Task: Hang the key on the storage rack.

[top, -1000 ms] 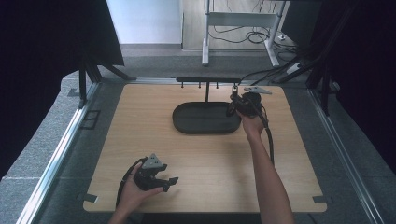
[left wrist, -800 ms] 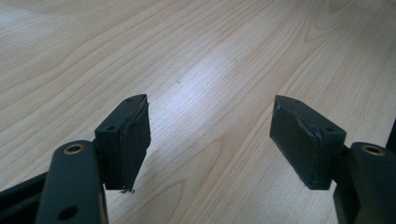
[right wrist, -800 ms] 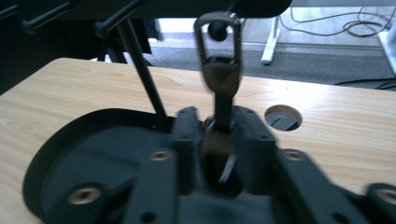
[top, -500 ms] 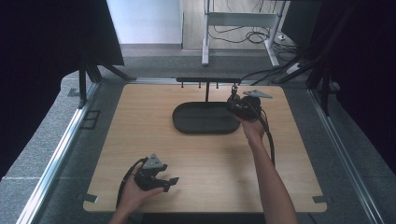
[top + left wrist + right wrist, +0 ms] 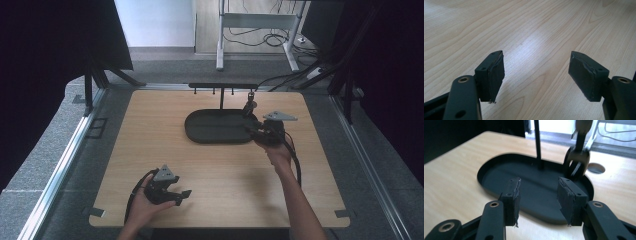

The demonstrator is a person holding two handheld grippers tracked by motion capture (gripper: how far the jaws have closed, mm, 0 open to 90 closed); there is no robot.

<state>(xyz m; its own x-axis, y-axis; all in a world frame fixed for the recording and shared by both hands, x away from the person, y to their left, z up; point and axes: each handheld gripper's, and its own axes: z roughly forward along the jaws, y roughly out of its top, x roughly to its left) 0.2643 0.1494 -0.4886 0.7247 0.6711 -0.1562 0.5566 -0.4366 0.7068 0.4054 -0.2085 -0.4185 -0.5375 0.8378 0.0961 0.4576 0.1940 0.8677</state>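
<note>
Right gripper (image 5: 253, 131) jaws just opened, nothing between them, over the right end of the black tray (image 5: 210, 131); wrench (image 5: 248, 107) hangs just beyond. Left gripper (image 5: 181, 195) open on table (image 5: 150, 135).

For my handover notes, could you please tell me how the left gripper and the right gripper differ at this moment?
The left gripper lies near the table's front edge over bare wood; the right gripper sits at the oval black tray's rim. The left's jaws gape wider; the right's have just been opening. Both hold nothing.
</note>
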